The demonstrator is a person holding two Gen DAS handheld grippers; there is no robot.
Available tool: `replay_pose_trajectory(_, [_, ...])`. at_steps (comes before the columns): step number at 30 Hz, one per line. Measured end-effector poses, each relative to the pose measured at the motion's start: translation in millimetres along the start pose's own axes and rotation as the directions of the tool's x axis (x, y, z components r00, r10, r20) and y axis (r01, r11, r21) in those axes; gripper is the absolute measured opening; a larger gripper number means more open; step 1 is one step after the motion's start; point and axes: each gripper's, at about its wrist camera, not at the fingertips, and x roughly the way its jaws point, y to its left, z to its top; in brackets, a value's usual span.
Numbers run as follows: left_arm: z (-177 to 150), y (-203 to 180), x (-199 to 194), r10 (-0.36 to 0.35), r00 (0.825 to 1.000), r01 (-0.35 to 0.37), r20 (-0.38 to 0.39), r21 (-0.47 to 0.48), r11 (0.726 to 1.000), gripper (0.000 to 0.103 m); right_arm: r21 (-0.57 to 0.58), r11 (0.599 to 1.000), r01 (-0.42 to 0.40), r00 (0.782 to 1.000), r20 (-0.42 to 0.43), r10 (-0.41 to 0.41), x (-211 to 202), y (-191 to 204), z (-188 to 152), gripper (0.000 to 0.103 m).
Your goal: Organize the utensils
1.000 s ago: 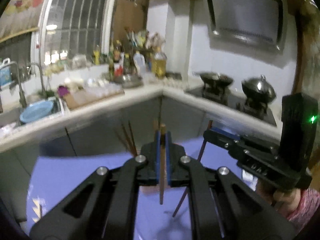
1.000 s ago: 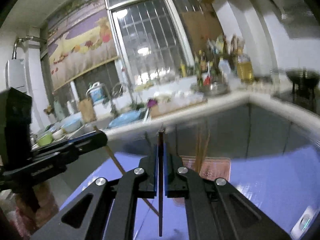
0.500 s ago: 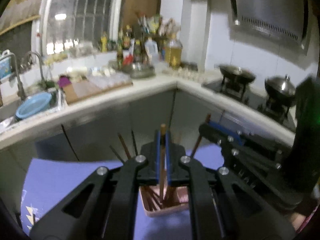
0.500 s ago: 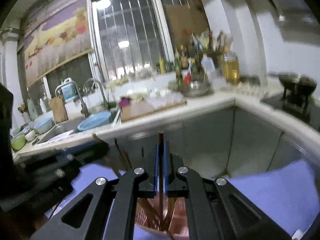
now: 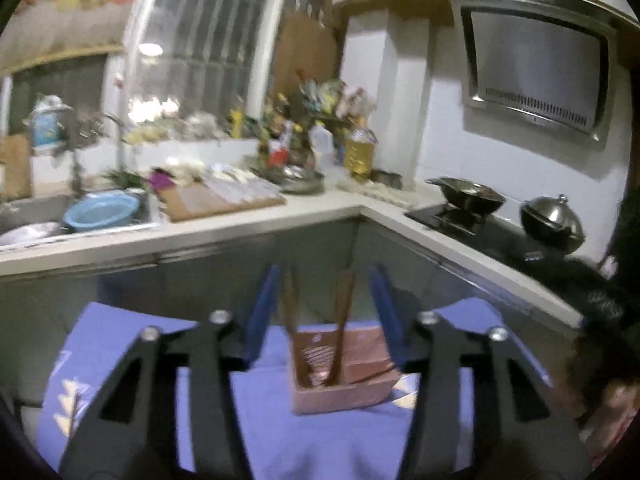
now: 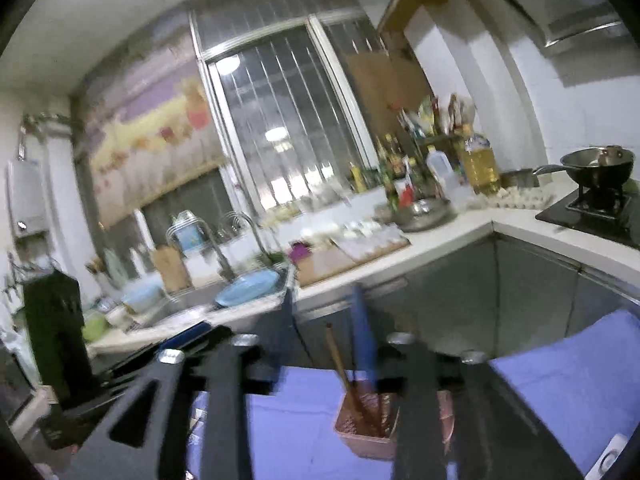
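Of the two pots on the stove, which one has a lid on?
The right-hand pot, nearest the picture's edge in the left wrist view: it wears a domed, knobbed lid. The left wok sits open.

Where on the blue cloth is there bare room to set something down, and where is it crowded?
Bare blue cloth lies left of the pink utensil basket and in front of it. More lies right of the basket in the right wrist view. The chopsticks crowd the basket.
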Motion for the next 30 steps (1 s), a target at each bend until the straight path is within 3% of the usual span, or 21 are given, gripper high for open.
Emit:
replay_pose_trajectory(4, [-63,5,-16,0.091,0.994,-0.09,-0.056,0.012,0.996,0.048,0.016,0.999,0.028,0.999,-0.032,-0.027,-43,-7,-65,0.051])
replay_pose_trajectory(7, [-122,4,-9,0.192,0.963,-0.184,-0.187,0.059,0.981,0.048,0.112,0.989,0.099,0.986,-0.146,-0.082,-59,-22,-123,0.051])
replay_pose_trajectory(11, [-165,-1,-7,0.234,0.932,-0.211,-0.277,0.109,0.971,0.048,0.17,0.972,0.161,0.96,-0.254,-0.115,-71,-33,-162,0.051])
replay_pose_trajectory(18, [-179,-4,-23,0.234,0.926,-0.214,-0.296,0.1,0.972,0.048,0.224,0.962,0.158,0.965,-0.242,-0.102,-91,-32,-156,0.051])
replay_pose_trajectory(21, [-173,-10,-29,0.244,0.931,-0.224,-0.272,0.103,0.969,0.061,0.226,0.964,0.138,0.971,-0.223,-0.086,-98,-27,-149,0.054])
replay_pose_trajectory(26, [-165,-14,-37,0.263,0.936,-0.241,-0.234,0.116,0.963,0.066,0.23,0.967,0.112,0.971,-0.233,-0.057,-100,-21,-147,0.057])
replay_pose_trajectory(30, [-163,-13,-40,0.275,0.934,-0.254,-0.229,0.116,0.96,0.075,0.234,0.965,0.115,0.967,-0.249,-0.054,-95,-21,-148,0.058])
